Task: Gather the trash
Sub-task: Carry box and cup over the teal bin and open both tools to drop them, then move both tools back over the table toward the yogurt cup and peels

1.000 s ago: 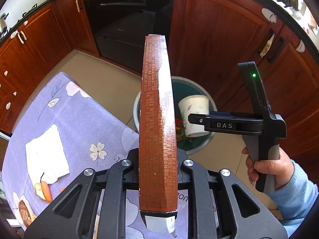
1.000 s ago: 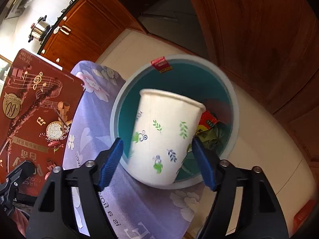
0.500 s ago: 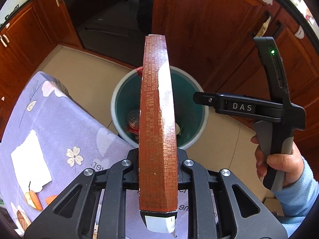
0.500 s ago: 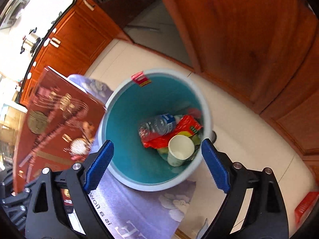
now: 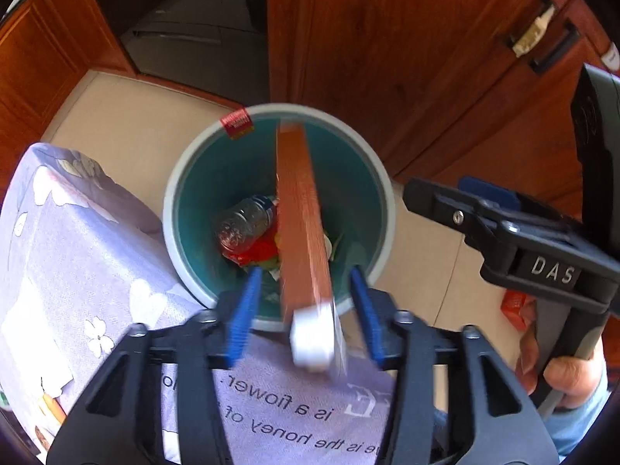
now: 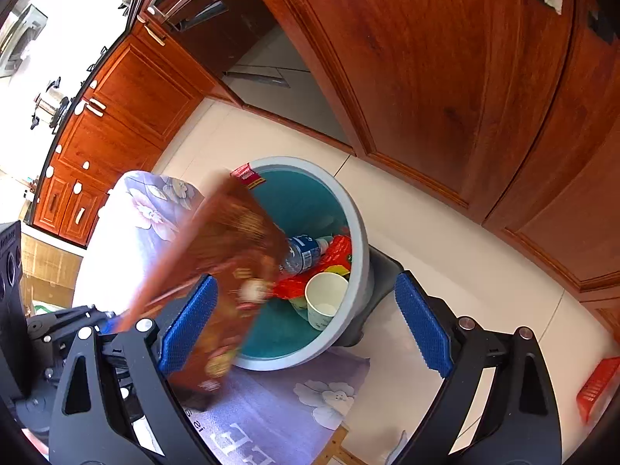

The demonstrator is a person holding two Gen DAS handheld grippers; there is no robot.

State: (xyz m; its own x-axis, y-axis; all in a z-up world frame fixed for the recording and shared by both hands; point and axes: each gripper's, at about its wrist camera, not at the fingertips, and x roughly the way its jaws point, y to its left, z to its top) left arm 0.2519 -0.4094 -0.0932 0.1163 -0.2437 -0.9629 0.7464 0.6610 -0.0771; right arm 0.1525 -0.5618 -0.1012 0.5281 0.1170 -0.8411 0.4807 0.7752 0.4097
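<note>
A flat brown box is blurred and loose between the spread jaws of my left gripper, tipping into the teal bin on the floor. It also shows in the right wrist view, over the bin. My right gripper is open and empty above the bin; it also shows in the left wrist view. In the bin lie a paper cup, a plastic bottle and a red wrapper.
The table with a purple flowered cloth borders the bin. White napkin and food scraps lie on its left. Wooden cabinets and an oven stand behind the bin. A red packet lies on the floor at right.
My left gripper has opened and let go of the brown box, which now falls toward the bin. Earlier my right gripper opened and dropped the paper cup into the bin.
</note>
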